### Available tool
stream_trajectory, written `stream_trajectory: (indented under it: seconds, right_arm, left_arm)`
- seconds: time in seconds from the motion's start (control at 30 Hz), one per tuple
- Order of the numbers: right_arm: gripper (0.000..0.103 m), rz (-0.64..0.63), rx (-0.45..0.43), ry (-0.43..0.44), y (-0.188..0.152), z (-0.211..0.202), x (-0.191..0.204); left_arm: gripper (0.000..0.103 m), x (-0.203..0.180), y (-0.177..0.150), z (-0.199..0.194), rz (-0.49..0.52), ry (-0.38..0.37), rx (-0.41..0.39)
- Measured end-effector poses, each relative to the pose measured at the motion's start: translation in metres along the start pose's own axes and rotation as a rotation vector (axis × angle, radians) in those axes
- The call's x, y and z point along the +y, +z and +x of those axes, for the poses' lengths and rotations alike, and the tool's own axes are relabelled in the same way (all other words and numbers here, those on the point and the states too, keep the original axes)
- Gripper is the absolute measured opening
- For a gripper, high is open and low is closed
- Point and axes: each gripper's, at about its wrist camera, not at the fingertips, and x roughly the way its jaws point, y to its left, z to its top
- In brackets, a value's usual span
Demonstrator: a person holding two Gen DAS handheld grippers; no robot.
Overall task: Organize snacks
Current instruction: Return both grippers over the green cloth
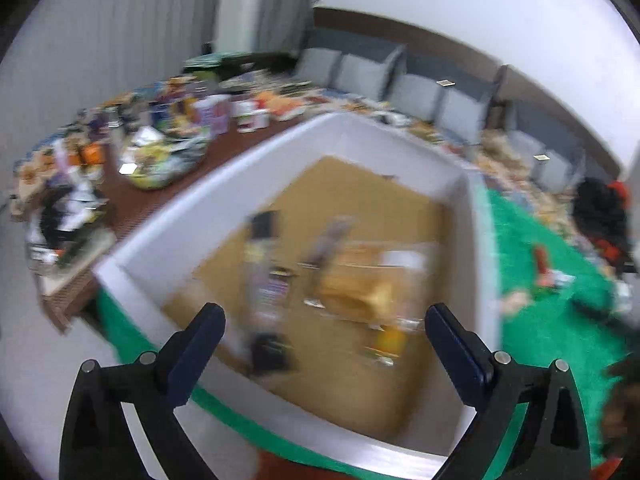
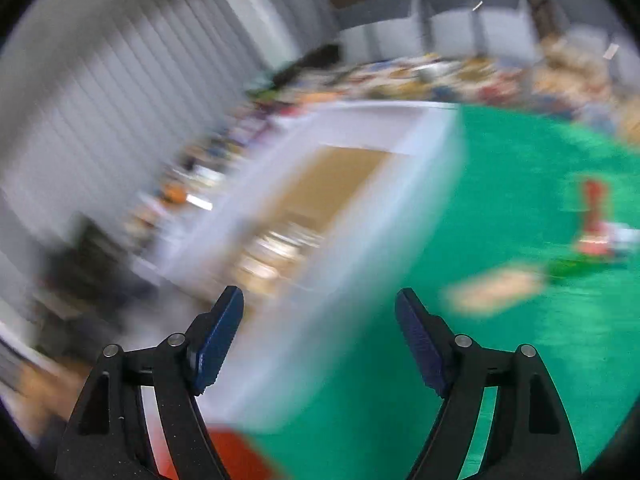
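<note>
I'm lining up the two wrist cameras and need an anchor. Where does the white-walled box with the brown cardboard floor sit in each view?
Left wrist view: the white-walled box with the brown cardboard floor fills the centre, blurred snack packets inside, directly beyond the open left gripper.
Right wrist view: it runs diagonally through the centre-left, above the open right gripper.
Shared landmark: the green mat to the box's right.

a meeting-room-like space: long cluttered table (image 1: pixel 132 208), row of grey chairs (image 1: pixel 420 92), vertical blinds (image 2: pixel 120 92)

Green-covered table (image 1: pixel 532 240), white box (image 1: pixel 168 220), loose snack packets (image 2: pixel 496 292) directly on it
</note>
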Motion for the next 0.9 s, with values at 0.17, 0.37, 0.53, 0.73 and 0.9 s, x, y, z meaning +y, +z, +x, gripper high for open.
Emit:
stream_trajectory:
  seconds: [0.17,0.37,0.53,0.73,0.9]
  right_arm:
    - [0.081,-0.03,0.06,-0.313,-0.109,-0.04,-0.122]
    - [0.081,0.144,0.062,-0.569,-0.174,-0.107,-0.229]
    - [0.081,0.319,0.007,-0.634,-0.192,-0.127,-0.274]
    - [0.082,0.34,-0.018,-0.654,-0.19,-0.126,-0.277]
    - [0.084,0.344,-0.017,-0.662,-0.196,-0.129,-0.281]
  left_arm:
    - [0.1,-0.099,-0.032,-0.001,0.127,-0.252,0.059]
    - [0.1,-0.229,-0.103,0.062,0.349,-0.335,0.223]
    - [0.099,-0.292,-0.145,0.117,0.399,-0.269,0.303]
    - [0.1,-0.33,-0.155,0.143,0.493,-0.144,0.224]
    - [0.103,-0.321,-0.152,0.141,0.498,-0.152,0.212]
